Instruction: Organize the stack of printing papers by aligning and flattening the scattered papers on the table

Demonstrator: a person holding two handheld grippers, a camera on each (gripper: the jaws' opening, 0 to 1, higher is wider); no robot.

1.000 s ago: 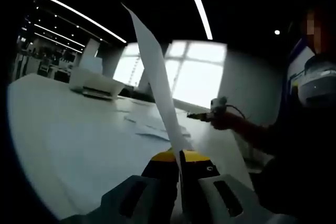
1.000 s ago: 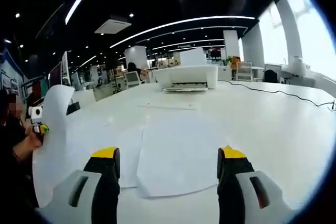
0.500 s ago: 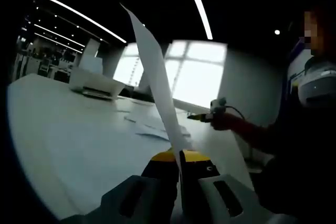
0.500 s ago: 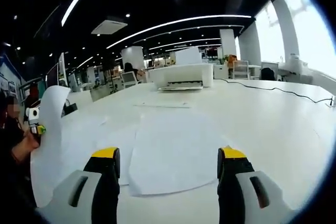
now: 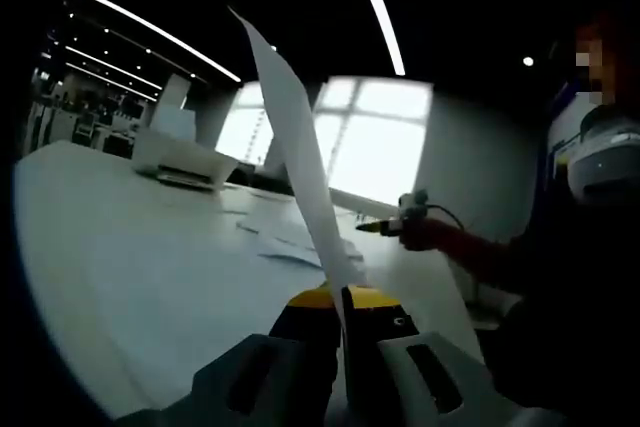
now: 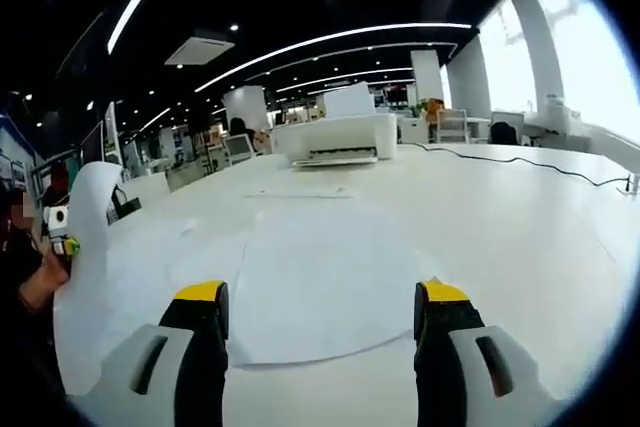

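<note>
A single white sheet of printing paper (image 5: 300, 157) stands on edge above the wide white table (image 5: 130, 277), pinched at its lower edge between the shut yellow-tipped jaws of the left gripper (image 5: 344, 299). In the right gripper view the same sheet (image 6: 85, 247) curls up at the far left, held clear of the tabletop.

The other loose white sheets (image 6: 320, 282) lie flat on the table in front of the right gripper (image 6: 320, 312), overlapping one another at slightly different angles, their edges not squared. That gripper hovers just above them with its jaws spread wide and nothing between them. In the left gripper view it (image 5: 385, 225) shows held in the person's hand (image 5: 425, 232) over the scattered sheets (image 5: 285, 237).

Further back on the table sits a white desktop printer (image 6: 335, 137), and a thin dark cable (image 6: 540, 169) trails across the right side.

As I judge it, the work is at an early to middle stage: one sheet is lifted but not yet laid on the rest, and the sheets on the table are not yet gathered, aligned and pressed flat.
</note>
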